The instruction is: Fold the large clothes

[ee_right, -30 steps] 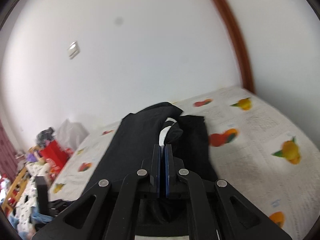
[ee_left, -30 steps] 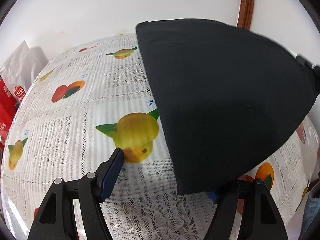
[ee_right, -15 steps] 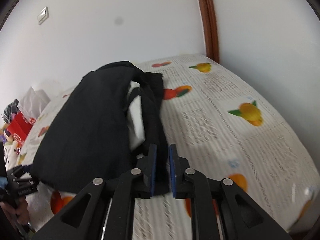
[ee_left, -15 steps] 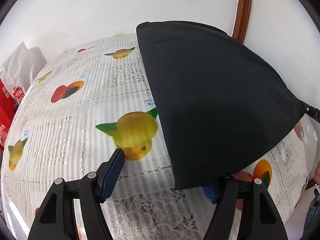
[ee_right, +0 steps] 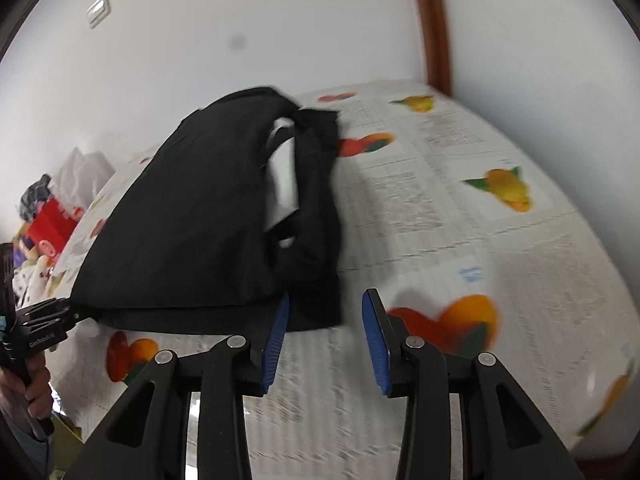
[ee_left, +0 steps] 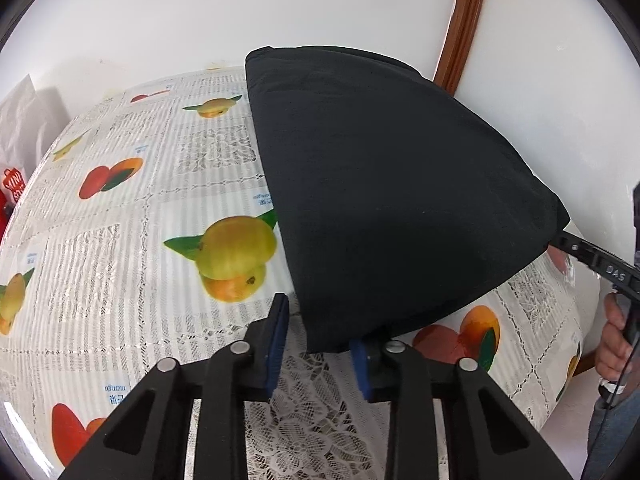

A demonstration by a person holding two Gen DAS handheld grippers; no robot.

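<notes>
A black garment (ee_left: 384, 184) lies folded on the fruit-print tablecloth (ee_left: 132, 208). In the left wrist view my left gripper (ee_left: 320, 344) is open, with the garment's near corner lying between its blue pads and over the right one. In the right wrist view the garment (ee_right: 208, 216) lies at the left with a white inner patch showing. My right gripper (ee_right: 326, 334) is open and empty just in front of the garment's near edge. The left gripper (ee_right: 40, 324) shows at that view's left edge at the garment's corner.
The tablecloth (ee_right: 480, 220) covers a table by a white wall. A brown door frame (ee_left: 460, 20) stands behind. Red bags and clutter (ee_right: 44, 220) sit at the far left, a white bag (ee_left: 20, 120) beside the table.
My right gripper has opened and let go of the garment, which now lies down on the table. My left gripper has narrowed a little around the garment's corner.
</notes>
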